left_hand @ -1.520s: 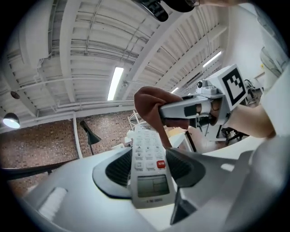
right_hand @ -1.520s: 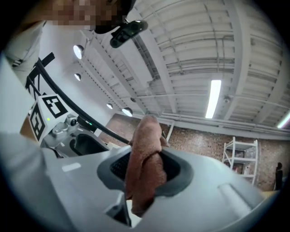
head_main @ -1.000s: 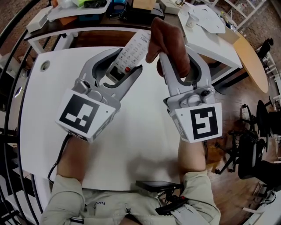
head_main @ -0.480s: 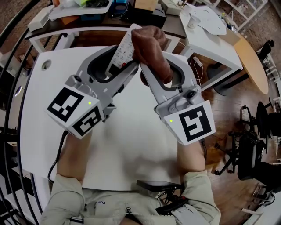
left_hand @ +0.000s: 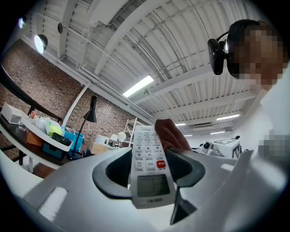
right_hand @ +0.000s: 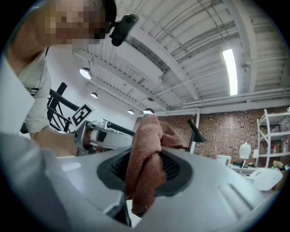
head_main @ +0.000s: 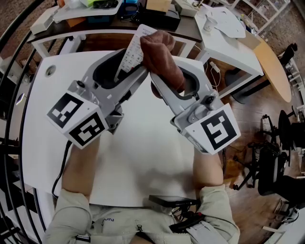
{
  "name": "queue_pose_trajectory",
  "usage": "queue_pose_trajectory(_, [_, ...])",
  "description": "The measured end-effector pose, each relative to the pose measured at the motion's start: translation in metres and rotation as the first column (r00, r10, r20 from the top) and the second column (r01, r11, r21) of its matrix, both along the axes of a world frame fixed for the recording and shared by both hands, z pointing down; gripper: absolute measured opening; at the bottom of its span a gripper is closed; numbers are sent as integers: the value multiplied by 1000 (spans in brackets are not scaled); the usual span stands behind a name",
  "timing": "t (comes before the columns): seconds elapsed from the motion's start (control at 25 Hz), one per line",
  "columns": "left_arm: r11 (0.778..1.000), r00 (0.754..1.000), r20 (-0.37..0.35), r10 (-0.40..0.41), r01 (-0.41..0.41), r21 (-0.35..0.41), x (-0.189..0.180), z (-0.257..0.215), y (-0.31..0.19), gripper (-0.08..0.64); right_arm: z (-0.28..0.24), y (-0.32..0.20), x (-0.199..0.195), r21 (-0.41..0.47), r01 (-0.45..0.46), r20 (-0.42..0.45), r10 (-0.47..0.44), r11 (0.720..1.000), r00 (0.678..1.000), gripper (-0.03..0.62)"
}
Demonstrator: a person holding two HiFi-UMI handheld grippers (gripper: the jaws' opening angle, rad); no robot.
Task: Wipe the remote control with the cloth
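Note:
My left gripper [head_main: 123, 76] is shut on a white remote control [head_main: 132, 51], held above the white table [head_main: 143, 157] with its far end pointing away from me. In the left gripper view the remote [left_hand: 149, 167] shows its screen, white keys and a red button between the jaws. My right gripper [head_main: 162, 76] is shut on a brown cloth [head_main: 161, 55], bunched up and pressed against the remote's right side near its far end. The cloth [right_hand: 145, 167] hangs between the jaws in the right gripper view, and the cloth [left_hand: 171, 135] shows behind the remote.
A grommet hole [head_main: 48, 72] sits at the table's far left corner. Behind the table stand a dark shelf with trays [head_main: 86, 9] and a white desk [head_main: 228, 28]. A dark device [head_main: 169, 201] lies at the near edge by my body.
Both grippers came together: the right one swung left with the cloth onto the remote, and the left one rolled, turning the remote more edge-on. Little changed in the last half second.

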State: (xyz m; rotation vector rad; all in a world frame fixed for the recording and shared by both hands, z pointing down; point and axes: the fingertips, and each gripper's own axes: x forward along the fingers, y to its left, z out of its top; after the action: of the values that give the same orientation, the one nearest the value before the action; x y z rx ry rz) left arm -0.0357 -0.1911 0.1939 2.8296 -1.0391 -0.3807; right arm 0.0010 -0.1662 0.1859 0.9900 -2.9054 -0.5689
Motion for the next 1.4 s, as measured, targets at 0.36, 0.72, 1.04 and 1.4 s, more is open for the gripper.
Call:
queue_pose_trajectory(0.36, [997,997,-26,74,-74,2,9,-9,12,244,-30,-8,41,38,-121,162,114,992,980,106])
queue_pose_trajectory(0.72, [980,974,-103,200,-201,0,20,-22,26,244,-42,-17,68,70,-242,218,222,968,950,106])
queue_pose_trajectory(1.04, [970,959,-157,235,-242,-27,19,-23,30,244,-31,-11,43,125,-204,120,189,971,975,106])
queue_pose_trajectory(1.4, [956,925,-262,277,-293,-26,11,-35,32,244,-15,11,-5,178,-82,-23,87,981,996,104])
